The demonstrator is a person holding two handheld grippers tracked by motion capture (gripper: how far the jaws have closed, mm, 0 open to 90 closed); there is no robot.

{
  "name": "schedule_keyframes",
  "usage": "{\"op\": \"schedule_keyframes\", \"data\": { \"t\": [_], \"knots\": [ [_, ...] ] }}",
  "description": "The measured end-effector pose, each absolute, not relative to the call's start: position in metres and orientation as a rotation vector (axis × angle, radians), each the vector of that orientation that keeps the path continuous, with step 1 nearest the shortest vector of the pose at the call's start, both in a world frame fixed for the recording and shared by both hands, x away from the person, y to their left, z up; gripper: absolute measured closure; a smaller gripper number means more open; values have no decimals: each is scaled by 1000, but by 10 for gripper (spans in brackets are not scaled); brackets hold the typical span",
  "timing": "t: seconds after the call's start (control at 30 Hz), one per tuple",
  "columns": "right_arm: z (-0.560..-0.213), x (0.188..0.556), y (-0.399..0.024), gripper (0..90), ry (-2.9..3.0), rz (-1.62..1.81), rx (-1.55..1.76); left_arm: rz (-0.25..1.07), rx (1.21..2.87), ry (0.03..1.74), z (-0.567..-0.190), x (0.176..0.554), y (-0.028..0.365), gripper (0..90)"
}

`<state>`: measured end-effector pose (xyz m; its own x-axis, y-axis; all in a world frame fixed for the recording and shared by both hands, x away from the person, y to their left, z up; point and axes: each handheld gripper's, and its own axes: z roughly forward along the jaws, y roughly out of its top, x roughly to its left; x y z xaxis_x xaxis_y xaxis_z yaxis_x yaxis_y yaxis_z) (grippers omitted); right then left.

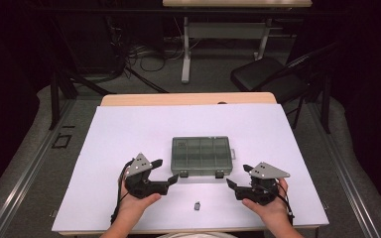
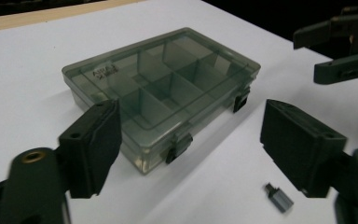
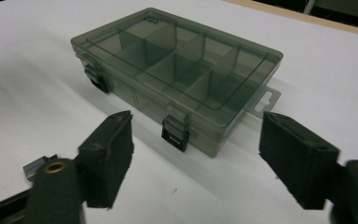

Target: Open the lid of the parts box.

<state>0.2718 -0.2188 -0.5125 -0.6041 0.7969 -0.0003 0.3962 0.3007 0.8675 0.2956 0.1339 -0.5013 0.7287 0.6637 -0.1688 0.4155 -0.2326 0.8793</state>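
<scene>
A closed, smoky translucent plastic compartment box (image 1: 201, 156) with two dark front latches lies mid-table on the white table (image 1: 129, 129). The left gripper (image 1: 166, 171) and right gripper (image 1: 238, 177) flank its near edge, both spread with nothing between them. A small grey metal connector (image 1: 197, 205) lies nearer the person.

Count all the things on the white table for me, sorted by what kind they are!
Clear grey plastic compartment box with two black latches, lid shut: 1
Small grey metal part: 1
Black two-jaw tongs, held in hands, left and right: 2
Total: 4
</scene>
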Motion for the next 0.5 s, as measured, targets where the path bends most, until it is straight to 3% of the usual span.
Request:
{"op": "schedule_keyframes", "data": {
  "t": [0.2, 0.33, 0.43, 0.5],
  "knots": [
    [-503, 279, -211, 279, 2150, 1285, 1073, 278, 1866, 830, -497, 303, 121, 431],
    [-497, 283, -203, 334, 2131, 1301, 1032, 246, 1885, 833, -498, 311, 111, 491],
    [-495, 288, -200, 389, 2126, 1334, 1018, 256, 1891, 822, -498, 313, 108, 605],
    [-499, 293, -201, 509, 2153, 1404, 1006, 249, 1900, 813, -502, 313, 106, 632]
  ]
}}
